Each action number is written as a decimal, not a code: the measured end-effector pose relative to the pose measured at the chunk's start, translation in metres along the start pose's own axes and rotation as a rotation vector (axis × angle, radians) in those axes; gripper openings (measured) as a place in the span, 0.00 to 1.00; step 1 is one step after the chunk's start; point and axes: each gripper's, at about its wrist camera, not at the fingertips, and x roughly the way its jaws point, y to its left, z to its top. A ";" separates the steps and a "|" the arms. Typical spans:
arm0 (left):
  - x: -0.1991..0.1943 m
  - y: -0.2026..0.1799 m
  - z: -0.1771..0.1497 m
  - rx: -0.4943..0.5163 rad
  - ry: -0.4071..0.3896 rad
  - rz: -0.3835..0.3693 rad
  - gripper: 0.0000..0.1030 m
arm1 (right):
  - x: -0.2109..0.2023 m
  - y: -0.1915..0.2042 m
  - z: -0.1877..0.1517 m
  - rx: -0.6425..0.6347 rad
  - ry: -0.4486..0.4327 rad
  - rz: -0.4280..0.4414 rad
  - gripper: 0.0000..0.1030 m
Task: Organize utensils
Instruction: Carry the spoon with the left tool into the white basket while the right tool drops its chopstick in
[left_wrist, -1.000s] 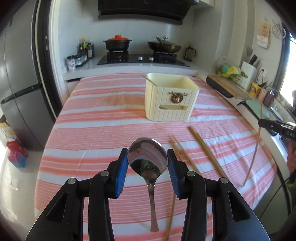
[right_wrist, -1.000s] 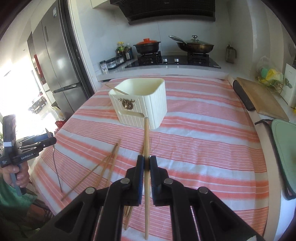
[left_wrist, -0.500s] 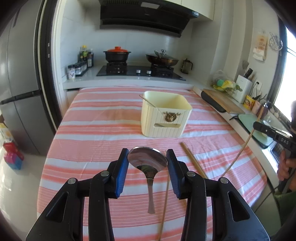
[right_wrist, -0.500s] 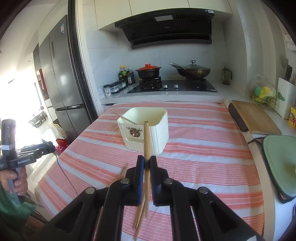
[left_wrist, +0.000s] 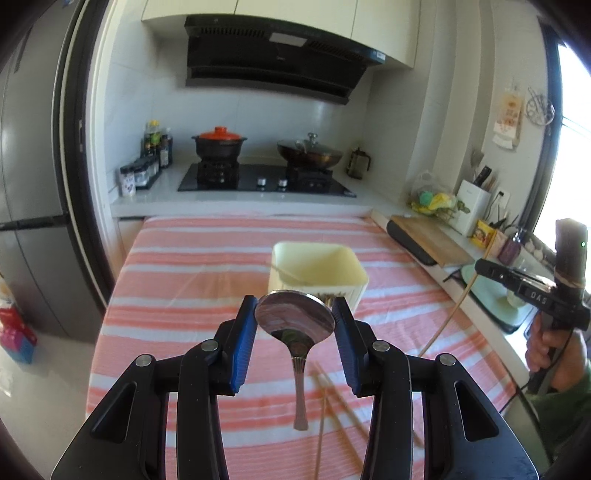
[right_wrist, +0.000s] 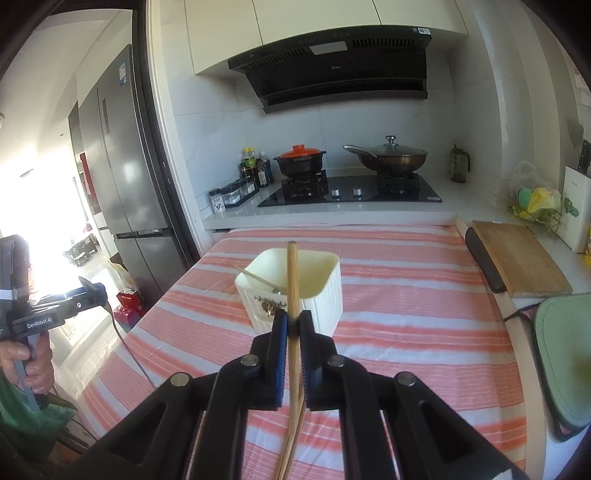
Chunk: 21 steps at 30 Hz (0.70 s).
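Observation:
My left gripper (left_wrist: 295, 317) is shut on a metal spoon (left_wrist: 295, 323), gripped by the bowl with its handle hanging down above the striped tablecloth. My right gripper (right_wrist: 292, 325) is shut on a wooden chopstick (right_wrist: 291, 280), held upright and lifted. A cream utensil box (left_wrist: 317, 271) stands mid-table just beyond both grippers, with one thin chopstick leaning inside it; it also shows in the right wrist view (right_wrist: 295, 284). Loose chopsticks (left_wrist: 332, 391) lie on the cloth near the front. The right gripper shows in the left wrist view (left_wrist: 480, 267).
The table (left_wrist: 192, 266) with a pink striped cloth abuts a counter with a stove, an orange-lidded pot (left_wrist: 218, 142) and a wok (left_wrist: 309, 155). A cutting board (right_wrist: 517, 262) and a green tray (right_wrist: 565, 350) lie at the right. A fridge (right_wrist: 125, 166) stands left.
Both grippers have risen and tilted up with their utensils, so the table looks lower and farther. The box now sits just past the fingertips in both views.

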 end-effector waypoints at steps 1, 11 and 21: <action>0.001 0.000 0.013 -0.002 -0.028 0.006 0.40 | 0.001 0.001 0.010 -0.004 -0.021 -0.002 0.07; 0.089 0.019 0.113 -0.162 -0.179 0.110 0.40 | 0.052 0.010 0.100 -0.062 -0.270 -0.010 0.07; 0.224 0.005 0.074 -0.134 0.139 0.099 0.40 | 0.200 -0.007 0.073 -0.042 0.128 -0.017 0.07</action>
